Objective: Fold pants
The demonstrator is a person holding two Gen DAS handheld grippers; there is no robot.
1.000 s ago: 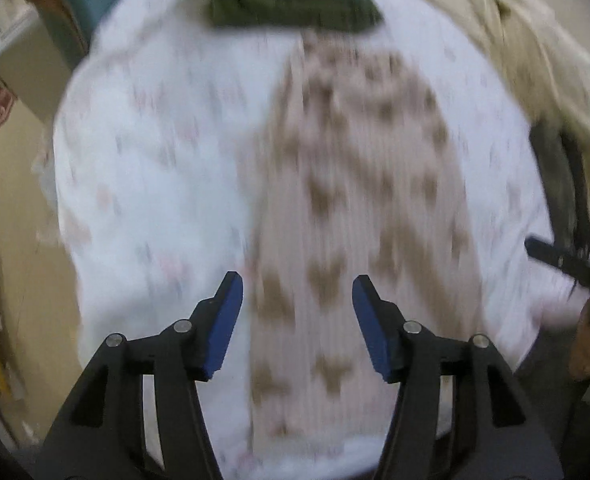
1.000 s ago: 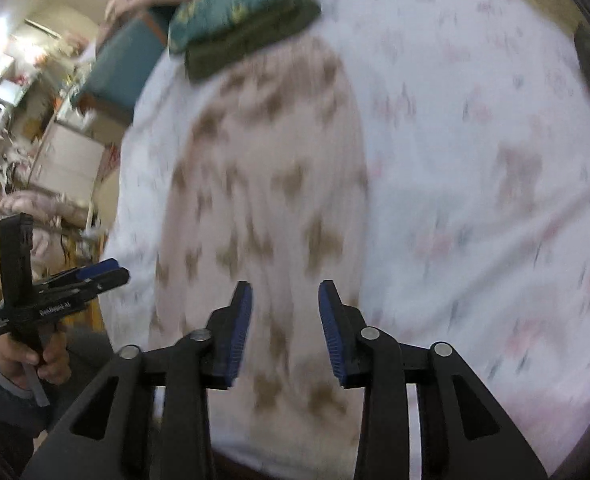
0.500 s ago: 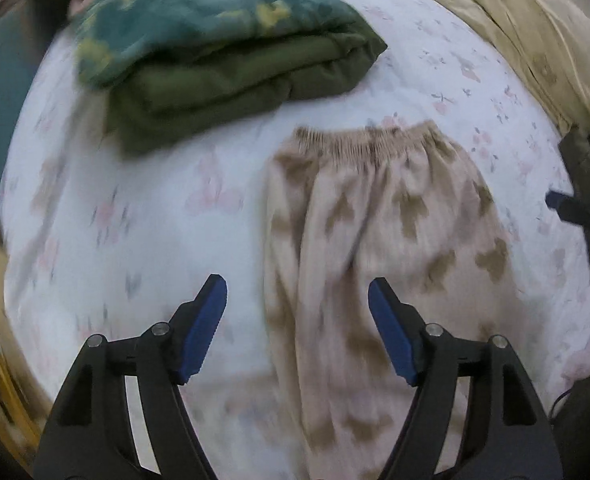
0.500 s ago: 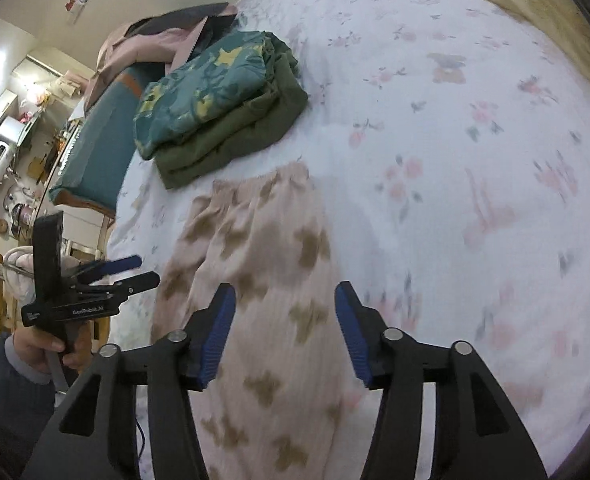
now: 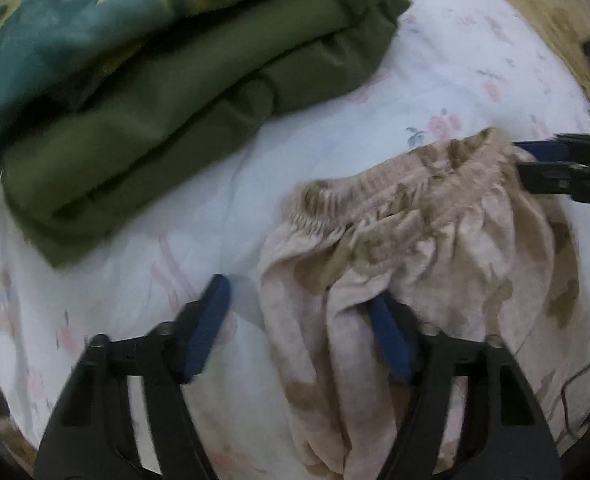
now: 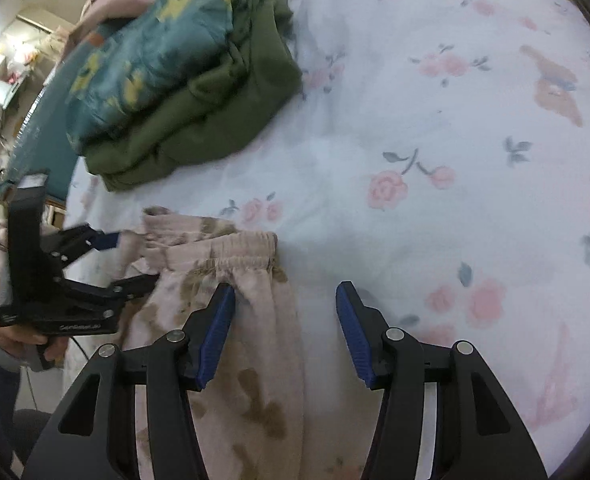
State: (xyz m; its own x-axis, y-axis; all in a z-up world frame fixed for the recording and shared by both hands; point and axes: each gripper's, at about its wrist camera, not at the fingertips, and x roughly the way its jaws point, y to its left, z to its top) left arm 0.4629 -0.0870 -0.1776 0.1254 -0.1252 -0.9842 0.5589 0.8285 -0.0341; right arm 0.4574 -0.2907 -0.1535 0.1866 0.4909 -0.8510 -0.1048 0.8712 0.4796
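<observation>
Both grippers have dropped close to the waistband end of the pants since the earlier frames; left jaws have just been closing, right jaws opening.

Left wrist view:
- Left gripper (image 5: 299, 320): jaws parted, straddling the left edge of the pants; one blue pad on the sheet, the other on the cloth. Cloth lies between them, not visibly pinched.
- Pants (image 5: 435, 248): beige with brown shapes, lying on the floral sheet (image 5: 223, 184), elastic waistband rumpled and pointing away from the camera.
- Right gripper (image 5: 555, 168): at the far right corner of the waistband, tips touching the fabric.
- Folded clothes (image 5: 183, 92): olive garment with a teal patterned one on top, near the waistband but apart from it.

Right wrist view:
- Right gripper (image 6: 285, 330): jaws spread, left pad on the pants (image 6: 251, 320) just below the waistband, right pad over bare sheet (image 6: 435, 160).
- Left gripper (image 6: 127, 260): held in a hand (image 6: 23, 336), jaws parted around the waistband's far corner.
- Folded clothes (image 6: 191, 96): beyond the waistband.
</observation>
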